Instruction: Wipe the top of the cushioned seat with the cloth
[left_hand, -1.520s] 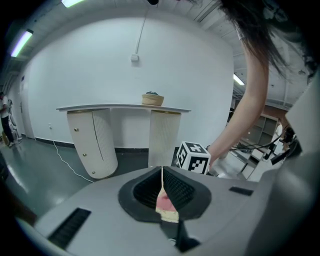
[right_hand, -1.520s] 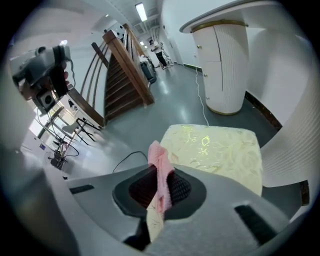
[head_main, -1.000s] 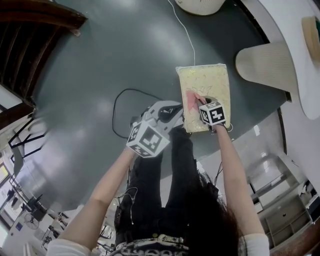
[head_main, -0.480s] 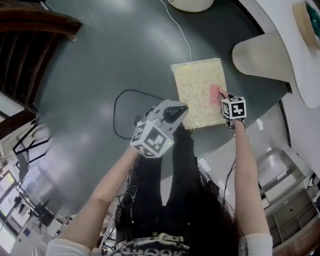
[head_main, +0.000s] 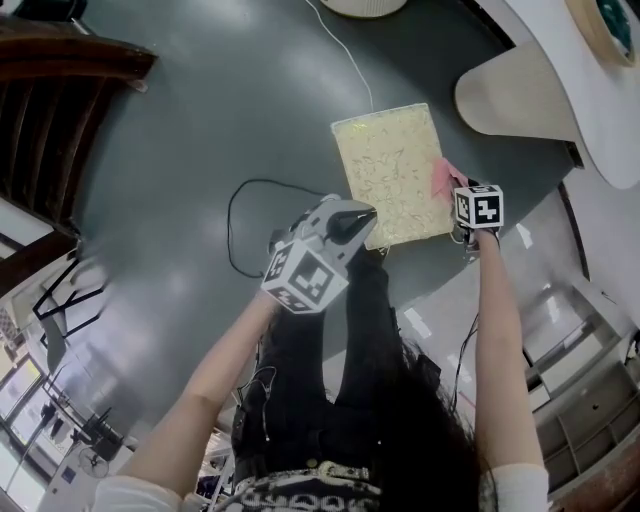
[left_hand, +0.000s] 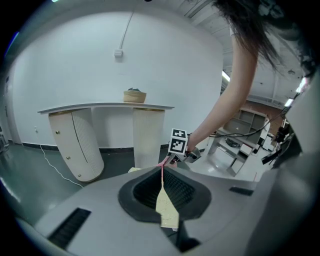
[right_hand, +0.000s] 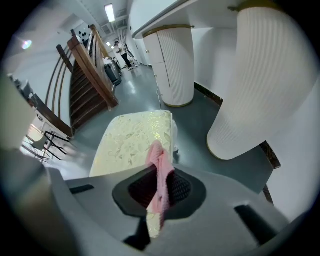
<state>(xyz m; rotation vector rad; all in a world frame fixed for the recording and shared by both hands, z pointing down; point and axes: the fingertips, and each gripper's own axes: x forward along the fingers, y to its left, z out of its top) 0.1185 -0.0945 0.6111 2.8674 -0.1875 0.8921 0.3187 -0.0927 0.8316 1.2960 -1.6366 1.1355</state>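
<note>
Grey floor (head_main: 200, 120), one cushioned seat (head_main: 385, 170); right hand-held gripper (head_main: 453, 190) clamps one cloth (head_main: 440, 177), left hand-held gripper (head_main: 362, 215) closed.

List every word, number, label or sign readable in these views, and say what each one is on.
No readable words, numbers or brands in any view.
On the left cube of the left gripper: black-and-white square pattern only, no letters.
On the right cube of the right gripper: the same kind of pattern, no letters.
On the seat: leaf pattern, no writing.
On the cloth: plain pink, no label showing.
</note>
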